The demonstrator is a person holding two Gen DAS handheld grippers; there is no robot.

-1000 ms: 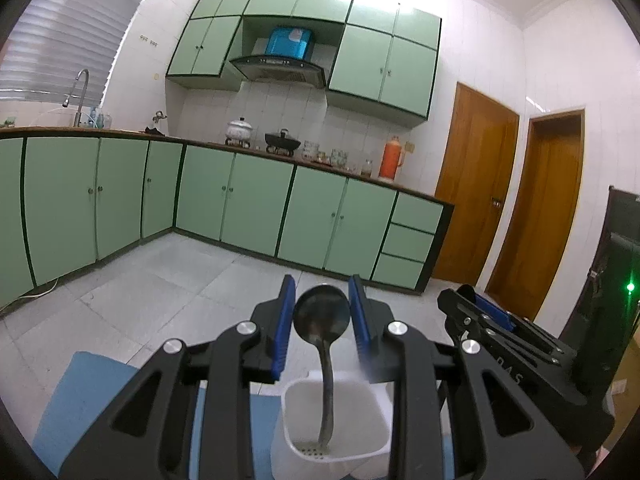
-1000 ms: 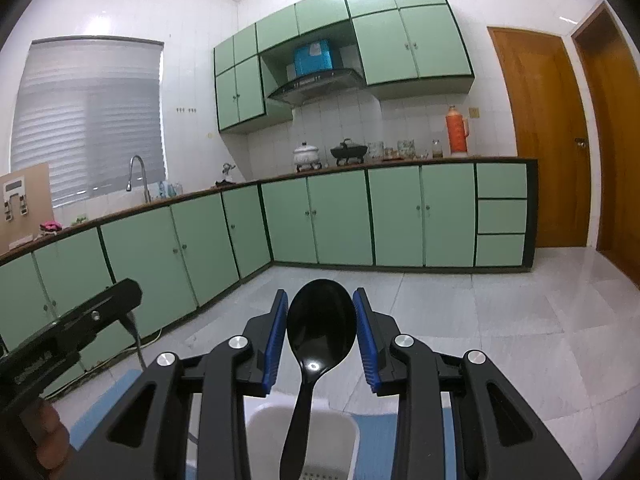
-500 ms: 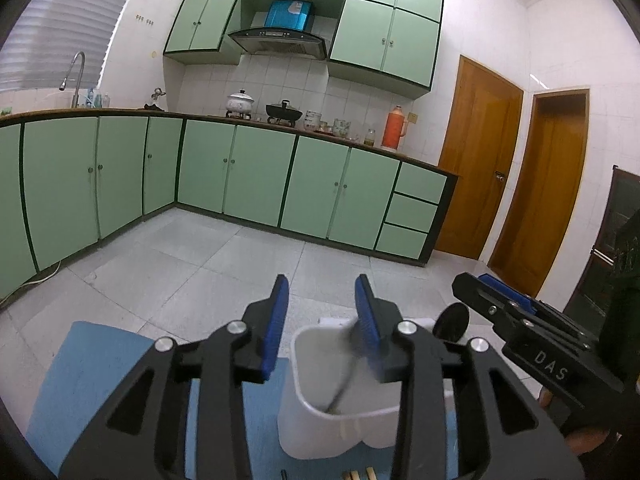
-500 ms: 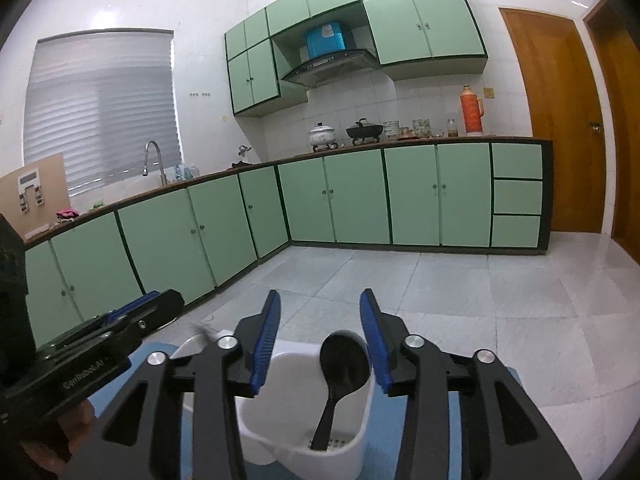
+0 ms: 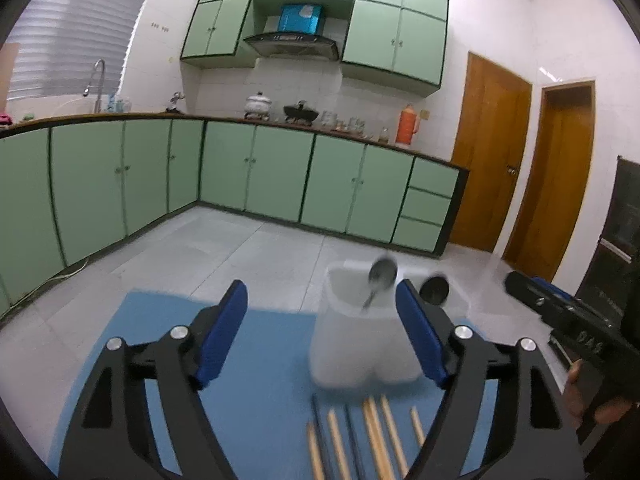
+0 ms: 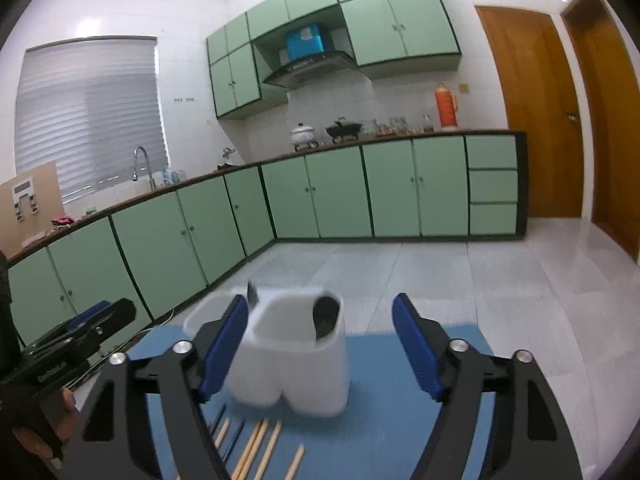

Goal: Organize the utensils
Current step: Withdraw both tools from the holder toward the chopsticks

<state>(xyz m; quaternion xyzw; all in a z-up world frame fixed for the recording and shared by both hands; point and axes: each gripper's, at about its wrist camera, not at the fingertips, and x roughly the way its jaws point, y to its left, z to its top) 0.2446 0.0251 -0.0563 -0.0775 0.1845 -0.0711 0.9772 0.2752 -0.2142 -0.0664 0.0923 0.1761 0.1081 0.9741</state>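
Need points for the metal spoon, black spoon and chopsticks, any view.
metal spoon [image 5: 383, 271]: left wrist view, on its bowl above the holder rim.
black spoon [image 6: 326, 312]: right wrist view, on its bowl inside the right compartment.
chopsticks [image 5: 374, 432]: left wrist view, mid-shaft of a wooden one.

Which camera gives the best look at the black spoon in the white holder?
The right wrist view: the black spoon shows its bowl inside the near compartment of the white utensil holder. In the left wrist view, the black spoon peeks over the far rim, partly hidden by a finger.
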